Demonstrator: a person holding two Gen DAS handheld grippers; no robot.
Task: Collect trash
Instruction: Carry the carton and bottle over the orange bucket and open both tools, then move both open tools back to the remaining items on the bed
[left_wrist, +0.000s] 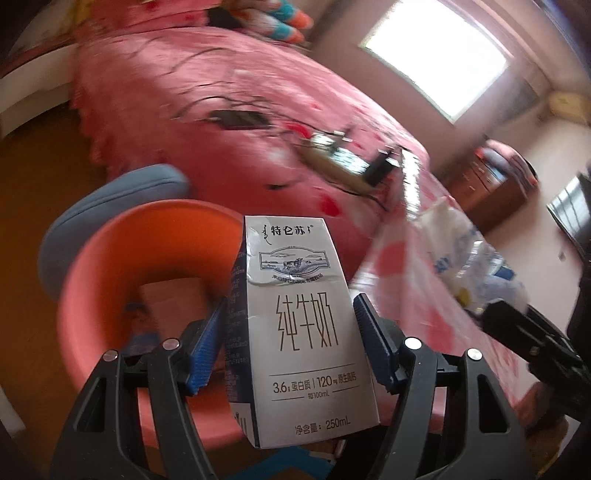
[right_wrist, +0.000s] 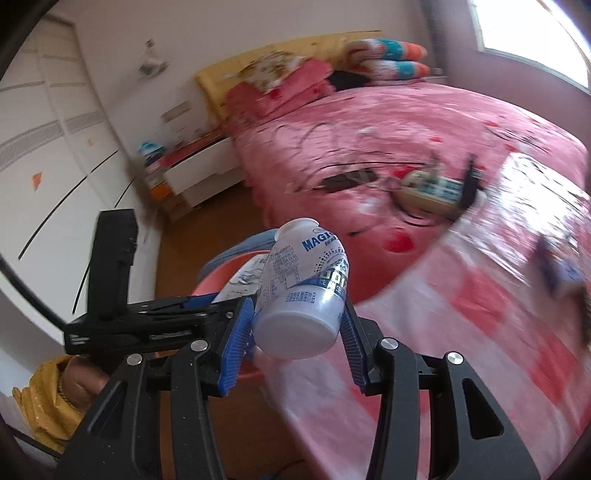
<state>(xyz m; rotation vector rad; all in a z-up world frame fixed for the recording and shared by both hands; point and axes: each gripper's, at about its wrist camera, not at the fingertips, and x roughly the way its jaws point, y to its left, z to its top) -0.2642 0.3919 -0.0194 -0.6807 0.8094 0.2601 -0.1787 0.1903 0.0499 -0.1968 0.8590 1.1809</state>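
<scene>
Daylight only, from a blown-out rectangular window (left_wrist: 439, 55), pure white, no detail, also clipped at the top right corner of the right wrist view (right_wrist: 535, 33). Room is evenly bright, shadows soft. Heavy motion blur on the pink flowered bedspread (left_wrist: 221, 122) and the clutter on it; small items there probably unreadable. Sharp: the white cardboard milk carton (left_wrist: 303, 325) and the white plastic drink bottle (right_wrist: 306, 288). Strong fisheye bending, dark vignette at the corners.
</scene>
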